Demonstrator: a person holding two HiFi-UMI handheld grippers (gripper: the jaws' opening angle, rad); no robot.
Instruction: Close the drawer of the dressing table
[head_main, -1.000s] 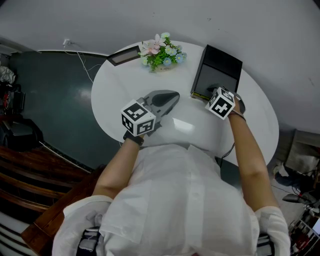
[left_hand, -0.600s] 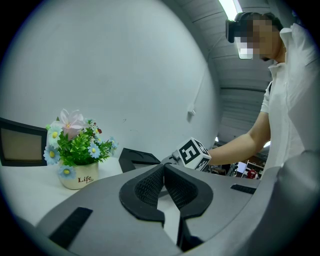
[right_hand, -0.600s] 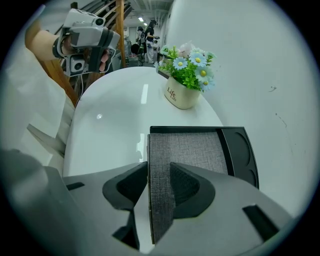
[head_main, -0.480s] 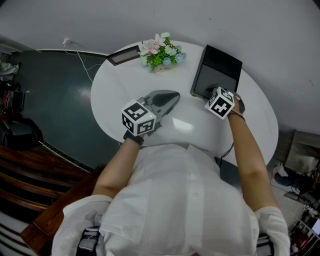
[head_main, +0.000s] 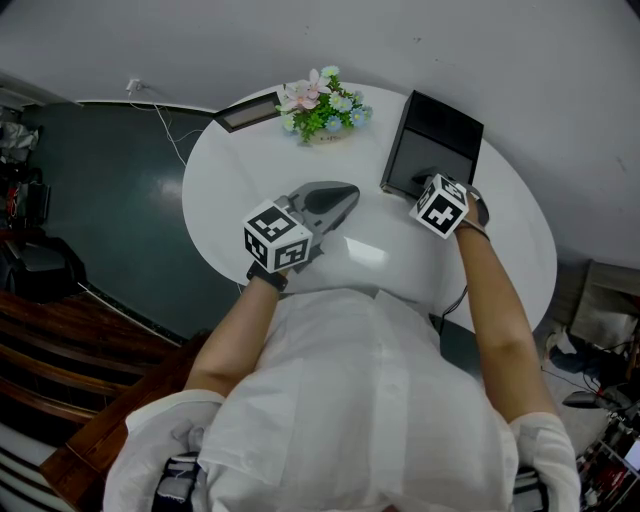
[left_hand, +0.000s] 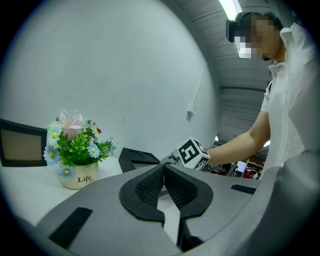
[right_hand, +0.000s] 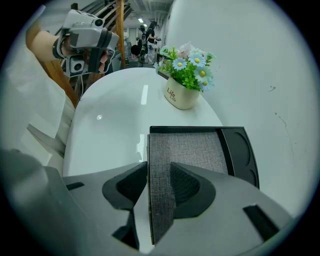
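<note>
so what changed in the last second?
The right gripper has just been closing its jaws, and they now pinch the grey panel of the box. Nothing was let go. Neither hand visibly moved. The left gripper stays shut and empty, and the box and flowers sit where they were.

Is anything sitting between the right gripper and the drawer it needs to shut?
Nothing visible. The right gripper has just been closing its fingers, which now clamp the drawer directly by its near wall.
</note>
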